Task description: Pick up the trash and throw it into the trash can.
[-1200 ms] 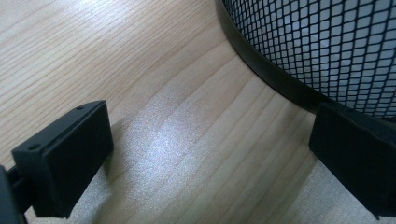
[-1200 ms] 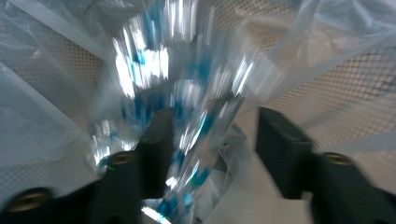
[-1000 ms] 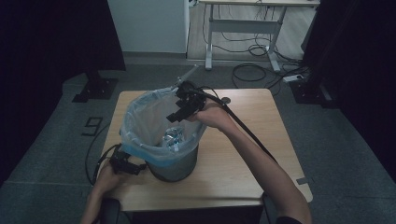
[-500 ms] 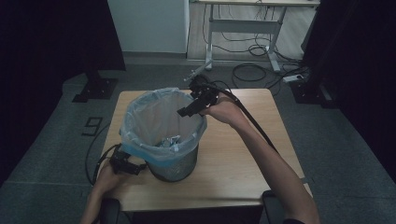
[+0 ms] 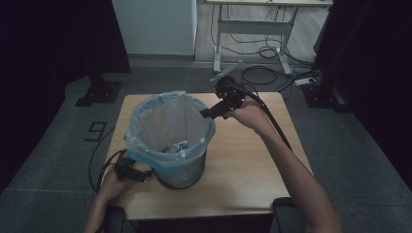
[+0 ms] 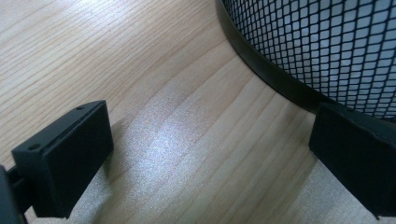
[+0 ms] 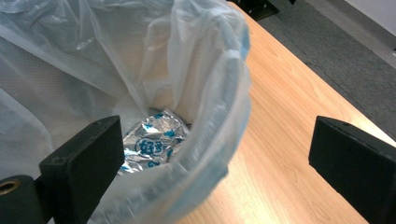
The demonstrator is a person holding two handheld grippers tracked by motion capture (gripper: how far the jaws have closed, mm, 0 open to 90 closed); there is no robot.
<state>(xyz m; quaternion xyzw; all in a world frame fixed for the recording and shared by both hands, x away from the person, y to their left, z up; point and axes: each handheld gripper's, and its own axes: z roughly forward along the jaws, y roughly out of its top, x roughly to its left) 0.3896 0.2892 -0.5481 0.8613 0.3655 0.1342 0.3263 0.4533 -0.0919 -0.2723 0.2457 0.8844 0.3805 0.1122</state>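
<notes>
Above the bin's [image 5: 182,167] far rim, the right gripper [image 5: 206,114] hangs — jaws wide, empty — left gripper [image 5: 141,175] likewise at its base.

The room is dim; a wooden table [image 5: 252,170] with a pale grain stands on a grey carpeted floor [image 5: 359,155]; black curtains [image 5: 53,53] hang at the left and at the right; between them, at the back, is a white panel [image 5: 155,26]; beside it stands a desk with a white metal frame [image 5: 252,29], and loose cables [image 5: 262,73] lie coiled on the floor under it; a power strip [image 5: 307,81] lies near the right curtain; a black stand base [image 5: 99,92] rests on the floor at the left.
</notes>
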